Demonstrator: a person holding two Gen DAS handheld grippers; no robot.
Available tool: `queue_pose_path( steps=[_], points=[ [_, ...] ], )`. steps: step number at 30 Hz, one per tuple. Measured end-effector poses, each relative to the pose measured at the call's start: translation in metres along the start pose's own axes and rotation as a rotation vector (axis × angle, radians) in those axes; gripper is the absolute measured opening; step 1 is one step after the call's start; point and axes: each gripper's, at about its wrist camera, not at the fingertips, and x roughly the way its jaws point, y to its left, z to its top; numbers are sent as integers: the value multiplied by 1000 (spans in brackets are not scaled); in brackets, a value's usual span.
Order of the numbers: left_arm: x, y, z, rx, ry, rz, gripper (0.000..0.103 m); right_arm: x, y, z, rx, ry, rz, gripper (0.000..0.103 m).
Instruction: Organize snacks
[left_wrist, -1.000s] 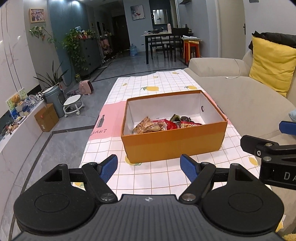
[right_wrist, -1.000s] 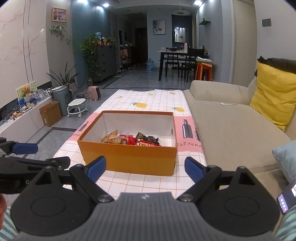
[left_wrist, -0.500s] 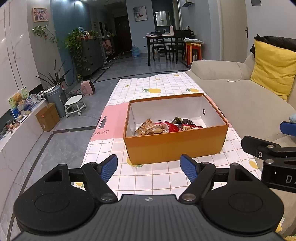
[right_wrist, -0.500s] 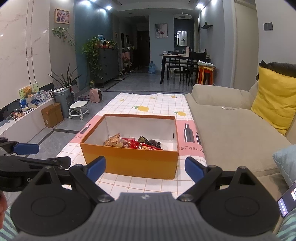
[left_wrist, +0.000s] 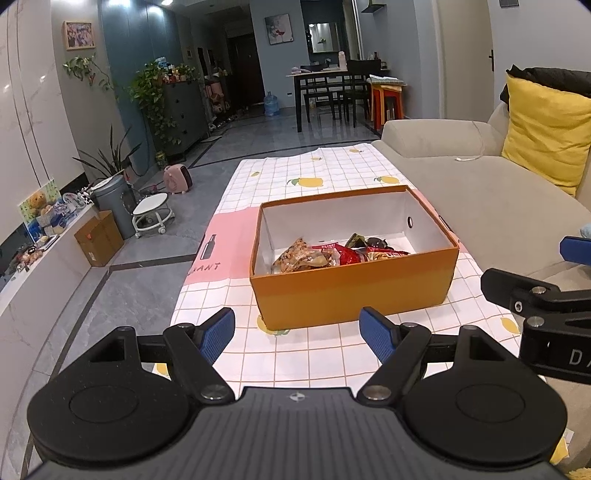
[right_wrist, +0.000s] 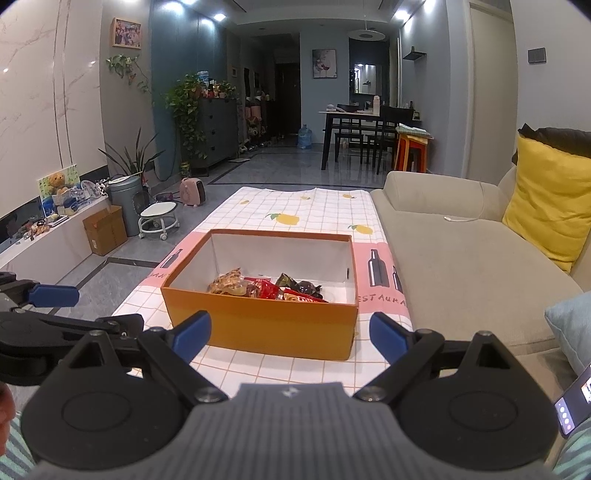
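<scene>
An orange cardboard box (left_wrist: 354, 291) (right_wrist: 273, 325) with a white inside stands on the checked tablecloth. Several snack packets (left_wrist: 332, 254) (right_wrist: 266, 288) lie heaped at its near side, tan, red and dark ones. My left gripper (left_wrist: 297, 332) is open in front of the box, nothing between its blue pads. My right gripper (right_wrist: 290, 334) is open too, held short of the box's near wall and empty. Each gripper shows at the edge of the other's view.
The cloth-covered low table (left_wrist: 317, 173) runs away from me. A beige sofa (right_wrist: 461, 258) with a yellow cushion (right_wrist: 550, 199) lies along its right side. Grey tiled floor, a small white stool (right_wrist: 159, 218) and a cardboard carton (right_wrist: 105, 229) are to the left.
Both views have tilted up slightly, so the box sits a little lower in each picture. The box, the snacks and both pairs of jaws look the same.
</scene>
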Motion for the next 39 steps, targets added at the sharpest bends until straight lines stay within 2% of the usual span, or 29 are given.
queue_pose_path(
  steps=[39],
  points=[
    [-4,6,1,-26,-1,-3,89,5,4,-3,-18,4,6,90]
  ],
)
